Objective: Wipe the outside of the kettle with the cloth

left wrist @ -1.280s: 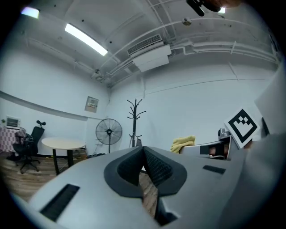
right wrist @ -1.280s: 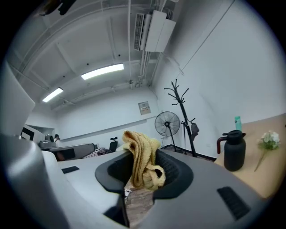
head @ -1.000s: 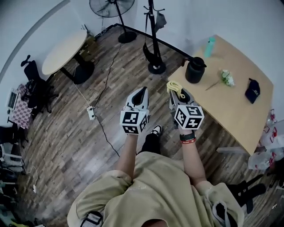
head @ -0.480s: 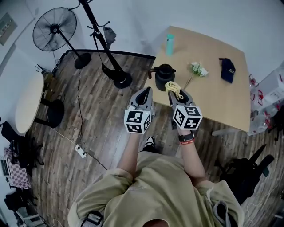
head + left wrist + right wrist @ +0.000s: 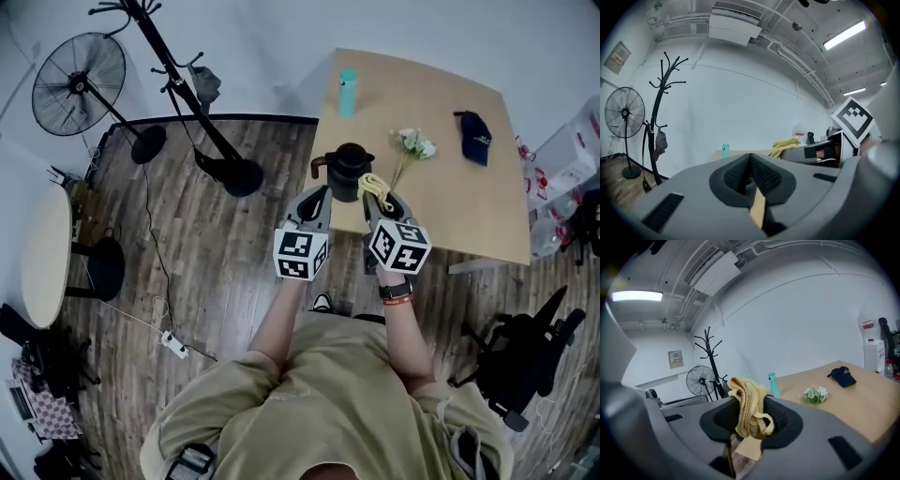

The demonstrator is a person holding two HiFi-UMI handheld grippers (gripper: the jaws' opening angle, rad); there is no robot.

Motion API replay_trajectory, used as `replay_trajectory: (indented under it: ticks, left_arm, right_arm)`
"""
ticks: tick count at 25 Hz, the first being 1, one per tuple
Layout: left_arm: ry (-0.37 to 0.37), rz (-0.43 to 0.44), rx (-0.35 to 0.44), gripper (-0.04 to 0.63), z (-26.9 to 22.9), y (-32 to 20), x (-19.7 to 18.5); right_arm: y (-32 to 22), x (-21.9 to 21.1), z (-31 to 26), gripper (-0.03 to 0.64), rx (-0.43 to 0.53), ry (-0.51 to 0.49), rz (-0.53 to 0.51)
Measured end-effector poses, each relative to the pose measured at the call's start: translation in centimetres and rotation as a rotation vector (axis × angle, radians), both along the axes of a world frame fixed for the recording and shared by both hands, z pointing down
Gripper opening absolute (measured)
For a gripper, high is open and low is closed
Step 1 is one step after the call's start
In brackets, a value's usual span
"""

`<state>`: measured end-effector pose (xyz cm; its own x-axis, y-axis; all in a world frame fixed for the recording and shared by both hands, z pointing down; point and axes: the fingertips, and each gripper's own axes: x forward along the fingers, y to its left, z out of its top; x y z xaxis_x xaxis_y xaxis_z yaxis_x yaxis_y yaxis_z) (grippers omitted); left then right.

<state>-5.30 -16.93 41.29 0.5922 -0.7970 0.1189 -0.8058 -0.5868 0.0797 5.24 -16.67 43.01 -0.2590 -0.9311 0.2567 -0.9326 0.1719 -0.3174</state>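
Now, our grip: the right gripper (image 5: 379, 197) has its jaws clamped on a bunched yellow cloth (image 5: 749, 411), which sticks up past the tips. The left gripper (image 5: 750, 174) has its jaws pressed together with nothing between them.
Kettle's place: the black kettle (image 5: 349, 169) stands at the upper middle of the head view, on the near left corner of the wooden table (image 5: 450, 220), just beyond both sets of tips.
Contact: the cloth overlaps the kettle's right side in the head view, but we cannot tell whether it touches.
Stage, as we judge it: we hover at the kettle, and wiping looks not yet begun.
Risk one: the kettle sits close to the table edge and nothing steadies it, so a firm sideways wipe could slide it off or tip it.
Risk two: we hold the cloth only by a fold, so drag on the kettle wall could pull it out of the jaws.
Risk three: the flowers (image 5: 412, 144) lie near the kettle's right, and a wide stroke could sweep them.
Only the head view shows: the kettle itself, and how both grippers stand to it.
Only the gripper views show: the jaws up close. The right one also shows the teal bottle (image 5: 774, 383) and dark cap (image 5: 842, 373) at table height, yet no kettle.
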Motion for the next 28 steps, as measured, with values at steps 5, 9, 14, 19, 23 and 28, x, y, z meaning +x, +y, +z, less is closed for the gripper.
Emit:
replay_trajectory:
  ticks: [5,9,14,19,23,28]
  left_arm:
    - [-0.015,0.036,-0.003,0.021,0.7,-1.1,-0.4]
    - [-0.022,0.027,-0.018,0.021,1.8,-2.3,-0.4]
    - [-0.021,0.005,-0.027,0.021,3.7,-3.4,0.2]
    - [-0.019,-0.022,-0.036,0.021,5.0,-4.0,0.0]
    - [-0.044,-0.036,-0.031,0.021,5.7,-5.4,-1.2]
    - [-0.052,-0.064,-0.04,0.021,6.5,-6.3,-3.1]
  right_arm:
    - [-0.7,-1.0,0.8,0.141,-0.026,0.054,0.018]
    - [-0.9,-0.6,2.5,0.141,-0.07,0.06,0.036]
    - [-2.2,-0.7,5.1,0.141,-0.104,0.05,-0.011]
    - [-3.6,-2.0,8.0,0.141,-0.144,0.057,-0.07]
    - [-6.1,-3.6,9.8,0.143,-0.162,0.053,-0.083]
    - [-8.4,-5.8,11.7,0.141,-0.205,0.041,-0.088]
